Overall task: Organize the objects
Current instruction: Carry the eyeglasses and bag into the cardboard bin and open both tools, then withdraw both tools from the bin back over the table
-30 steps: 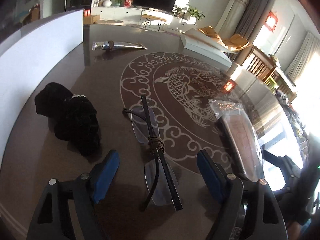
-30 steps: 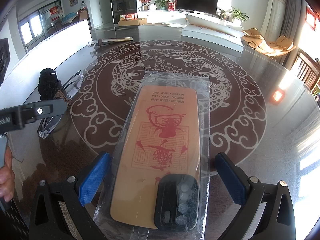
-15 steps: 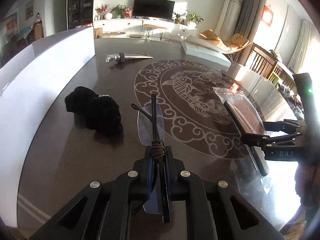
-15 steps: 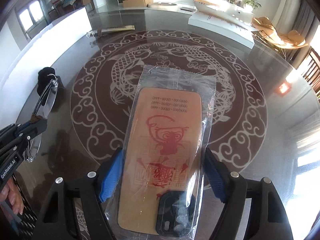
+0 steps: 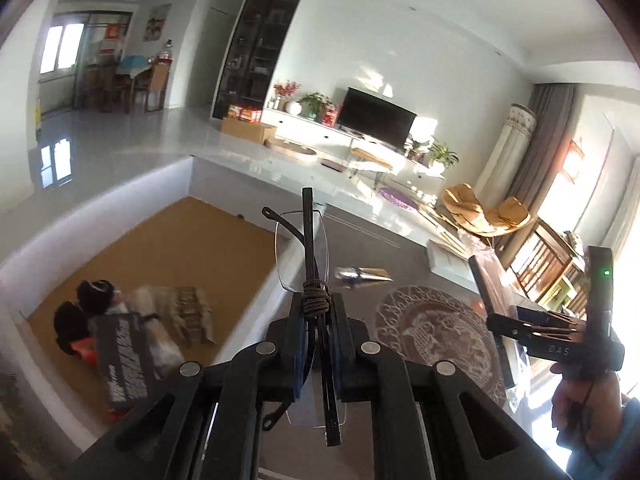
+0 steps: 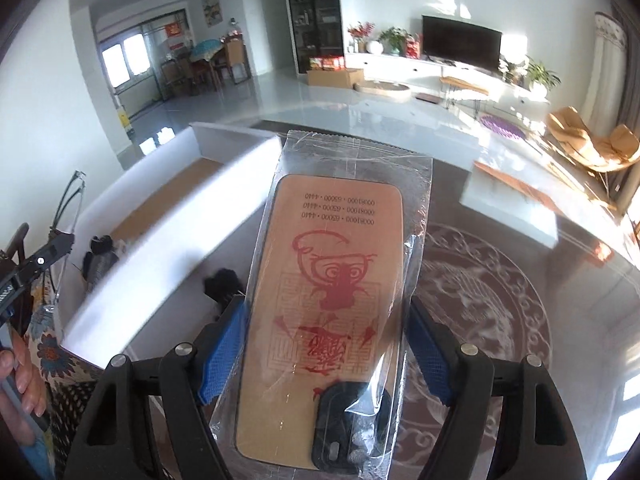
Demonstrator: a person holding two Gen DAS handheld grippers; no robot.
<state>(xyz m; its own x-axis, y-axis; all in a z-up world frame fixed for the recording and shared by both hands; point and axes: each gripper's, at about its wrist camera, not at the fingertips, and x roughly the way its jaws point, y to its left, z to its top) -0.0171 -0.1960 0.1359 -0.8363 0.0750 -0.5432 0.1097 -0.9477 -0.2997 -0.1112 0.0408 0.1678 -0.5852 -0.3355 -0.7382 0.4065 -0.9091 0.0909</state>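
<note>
Eyeglasses (image 5: 303, 256), folded, rimless with clear lenses and thin dark arms, are sitting pinched between the tightly closed jaws of the left gripper (image 5: 316, 344), up in the air above the table. A brown cord (image 5: 317, 301) is knotted around them just ahead of the blue pads, and one lens is poking forward past the fingers while the other is hanging back beneath them.

To the right, the right gripper (image 6: 326, 344) is clamping a phone case (image 6: 324, 304) by its long edges, also lifted off the table. The case is tan with a red paper-cut style figure and three lines of printed digits, has a black camera surround at the near end, and is sealed in a crinkled clear plastic sleeve (image 6: 352, 160).

Below both tools a dark glossy table (image 6: 520, 340) with a pale circular fish pattern is showing. Just beyond the left gripper a white-walled box (image 5: 48, 256) with a brown floor is holding a jumble of dark and pale items, too blurred to identify. Farther back, a bright living room with a television (image 5: 376, 119) is visible.
</note>
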